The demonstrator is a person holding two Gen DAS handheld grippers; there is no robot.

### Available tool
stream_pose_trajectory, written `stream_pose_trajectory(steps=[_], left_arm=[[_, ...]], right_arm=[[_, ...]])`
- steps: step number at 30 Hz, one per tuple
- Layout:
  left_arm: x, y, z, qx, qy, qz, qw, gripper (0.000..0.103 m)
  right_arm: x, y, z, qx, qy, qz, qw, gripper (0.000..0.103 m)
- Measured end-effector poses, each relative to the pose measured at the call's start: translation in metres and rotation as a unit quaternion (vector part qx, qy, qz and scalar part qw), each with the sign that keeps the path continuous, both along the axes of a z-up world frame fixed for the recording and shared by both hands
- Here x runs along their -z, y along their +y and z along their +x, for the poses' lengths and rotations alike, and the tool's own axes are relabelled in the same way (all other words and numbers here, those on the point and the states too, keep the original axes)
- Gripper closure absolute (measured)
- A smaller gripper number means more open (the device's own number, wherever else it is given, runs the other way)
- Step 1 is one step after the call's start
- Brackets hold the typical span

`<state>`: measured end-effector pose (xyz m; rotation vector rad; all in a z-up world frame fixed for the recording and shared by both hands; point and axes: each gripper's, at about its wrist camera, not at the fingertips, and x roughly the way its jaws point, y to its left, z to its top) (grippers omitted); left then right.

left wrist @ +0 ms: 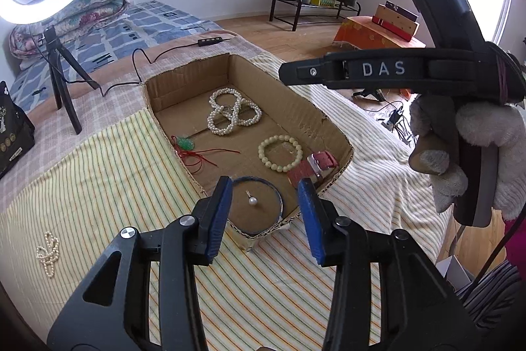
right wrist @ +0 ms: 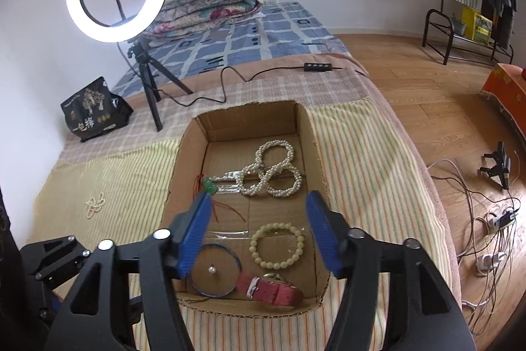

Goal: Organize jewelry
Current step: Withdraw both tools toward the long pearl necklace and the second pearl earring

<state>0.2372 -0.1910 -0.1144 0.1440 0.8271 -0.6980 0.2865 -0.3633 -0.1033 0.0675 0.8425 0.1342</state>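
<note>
Hovering both grippers, you are holding the left gripper (left wrist: 266,213) and right gripper (right wrist: 259,236) with jaws apart and empty over the shallow brown cardboard box (left wrist: 332,127). Next, you are likely reaching left for the small white pearl string (left wrist: 48,254) lying on the striped cloth.

Striped bedspread (right wrist: 361,160), cardboard box (right wrist: 184,173), loose pearl strand (right wrist: 94,205), tripod (right wrist: 149,87), black bag (right wrist: 93,109)

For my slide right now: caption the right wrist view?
Open right gripper above cardboard box holding pearl necklace, bead bracelet, red watch.
</note>
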Motion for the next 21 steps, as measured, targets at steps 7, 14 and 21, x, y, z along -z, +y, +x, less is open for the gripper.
stream_pose_trajectory(steps=[7, 14, 21], left_arm=[[-0.002, 0.010, -0.004, -0.007, -0.006, 0.007, 0.9999, 0.061], [-0.002, 0.035, -0.003, -0.028, -0.005, 0.013, 0.9995, 0.061], [-0.007, 0.074, 0.001, -0.063, -0.008, 0.016, 0.9978, 0.061]], right_arm=[[-0.005, -0.004, -0.001, 0.032, -0.006, -0.019, 0.999, 0.024], [-0.014, 0.003, -0.006, 0.048, -0.019, -0.045, 0.998, 0.023], [-0.017, 0.021, -0.013, 0.036, -0.017, -0.065, 0.997, 0.023]])
